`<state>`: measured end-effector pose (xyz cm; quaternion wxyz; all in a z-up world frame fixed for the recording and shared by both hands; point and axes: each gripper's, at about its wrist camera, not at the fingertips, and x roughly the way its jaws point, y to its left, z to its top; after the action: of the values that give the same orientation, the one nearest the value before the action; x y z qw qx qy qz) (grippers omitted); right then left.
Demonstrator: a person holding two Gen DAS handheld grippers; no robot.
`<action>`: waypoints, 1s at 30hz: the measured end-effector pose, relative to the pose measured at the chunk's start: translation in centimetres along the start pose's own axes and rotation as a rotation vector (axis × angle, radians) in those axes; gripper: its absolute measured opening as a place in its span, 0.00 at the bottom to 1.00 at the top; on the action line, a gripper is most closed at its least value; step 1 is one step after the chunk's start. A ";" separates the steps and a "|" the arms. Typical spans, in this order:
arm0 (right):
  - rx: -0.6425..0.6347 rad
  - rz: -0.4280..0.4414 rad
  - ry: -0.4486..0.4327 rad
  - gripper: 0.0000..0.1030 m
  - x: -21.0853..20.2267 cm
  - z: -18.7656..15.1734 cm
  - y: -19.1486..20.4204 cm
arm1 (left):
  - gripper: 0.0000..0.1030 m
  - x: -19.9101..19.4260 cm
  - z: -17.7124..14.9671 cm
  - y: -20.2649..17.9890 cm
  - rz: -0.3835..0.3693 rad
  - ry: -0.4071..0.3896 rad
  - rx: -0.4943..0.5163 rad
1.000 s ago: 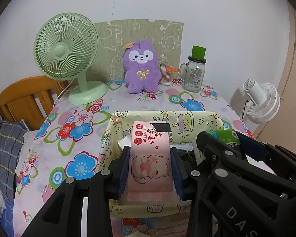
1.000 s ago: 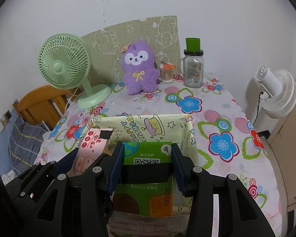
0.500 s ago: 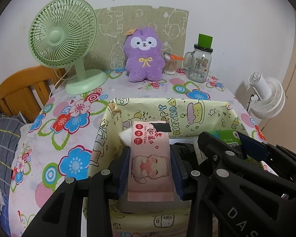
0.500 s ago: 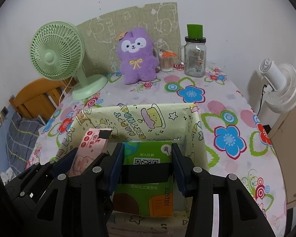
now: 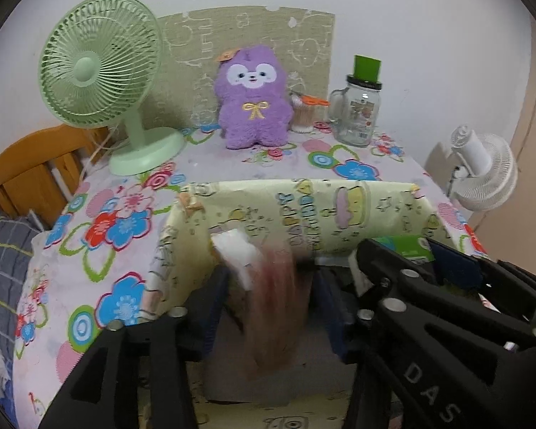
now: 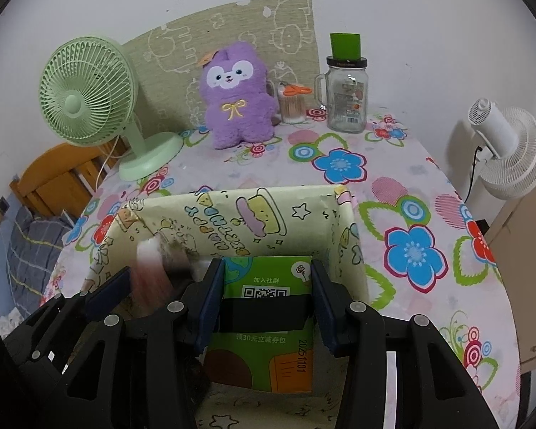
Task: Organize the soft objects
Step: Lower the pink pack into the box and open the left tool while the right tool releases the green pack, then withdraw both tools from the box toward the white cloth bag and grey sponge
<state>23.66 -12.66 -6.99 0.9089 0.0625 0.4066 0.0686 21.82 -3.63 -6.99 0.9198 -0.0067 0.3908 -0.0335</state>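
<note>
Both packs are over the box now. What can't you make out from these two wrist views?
- Pink tissue pack: motion-blurred in both views; left gripper grip unclear.
- Yellow box floor: hidden by both grippers.
- Green tissue pack bottom: hidden by right gripper.
- Glass jar label: too small.

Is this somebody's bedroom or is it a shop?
Most likely a bedroom at home, not a shop. A wooden bed frame with a plaid blanket stands beside the table, and a purple plush toy and a green desk fan sit on the flowery tablecloth.
</note>
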 end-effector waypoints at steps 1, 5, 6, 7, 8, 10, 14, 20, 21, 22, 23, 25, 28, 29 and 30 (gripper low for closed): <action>0.003 -0.007 -0.002 0.50 0.0 0.1 -0.1 | 0.66 0.0 0.0 -0.1 -0.011 0.005 0.000; -0.003 -0.004 -0.002 0.52 -0.1 0.1 0.0 | 0.74 -0.3 0.1 -0.2 -0.026 -0.002 0.004; -0.004 -0.005 -0.001 0.53 -0.1 0.1 0.0 | 0.75 -0.3 0.1 -0.2 -0.024 0.000 0.003; -0.005 -0.006 0.001 0.53 -0.2 0.1 0.0 | 0.76 -0.3 0.1 -0.2 -0.022 0.001 0.002; -0.007 -0.007 0.001 0.54 -0.2 0.1 0.0 | 0.76 -0.3 0.1 -0.1 -0.019 0.001 0.002; -0.006 -0.006 -0.001 0.56 -0.4 0.1 0.0 | 0.77 -0.5 0.0 0.0 -0.013 -0.003 0.000; -0.011 -0.013 -0.010 0.62 -0.9 0.0 0.2 | 0.79 -1.1 -0.1 0.2 -0.005 -0.013 -0.003; -0.011 0.004 -0.028 0.79 -2.0 -0.2 0.3 | 0.89 -2.2 -0.4 0.2 -0.017 -0.034 -0.002; -0.019 0.001 -0.032 0.80 -2.2 -0.3 0.5 | 0.90 -2.5 -0.5 0.0 -0.017 -0.041 0.007; -0.031 -0.008 -0.037 0.82 -2.4 -0.4 0.8 | 0.90 -2.8 -0.6 -0.2 -0.021 -0.046 0.015; -0.029 -0.013 -0.043 0.83 -2.7 -0.5 0.7 | 0.91 -3.1 -0.7 -0.3 -0.026 -0.051 0.016; -0.029 -0.011 -0.051 0.84 -3.2 -0.7 0.7 | 0.93 -3.6 -0.9 -0.4 -0.022 -0.063 0.015; -0.032 -0.018 -0.059 0.84 -3.7 -1.1 0.7 | 0.94 -4.0 -1.3 -0.4 -0.024 -0.065 0.012; -0.033 -0.020 -0.060 0.84 -3.9 -1.2 0.8 | 0.94 -4.2 -1.4 -0.5 -0.025 -0.067 0.012; -0.034 -0.021 -0.062 0.84 -4.1 -1.4 0.7 | 0.94 -4.4 -1.5 -0.5 -0.026 -0.070 0.013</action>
<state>19.82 -12.59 -4.77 0.9227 0.0448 0.3775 0.0642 17.69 -3.78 -4.88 0.9325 -0.0068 0.3580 -0.0478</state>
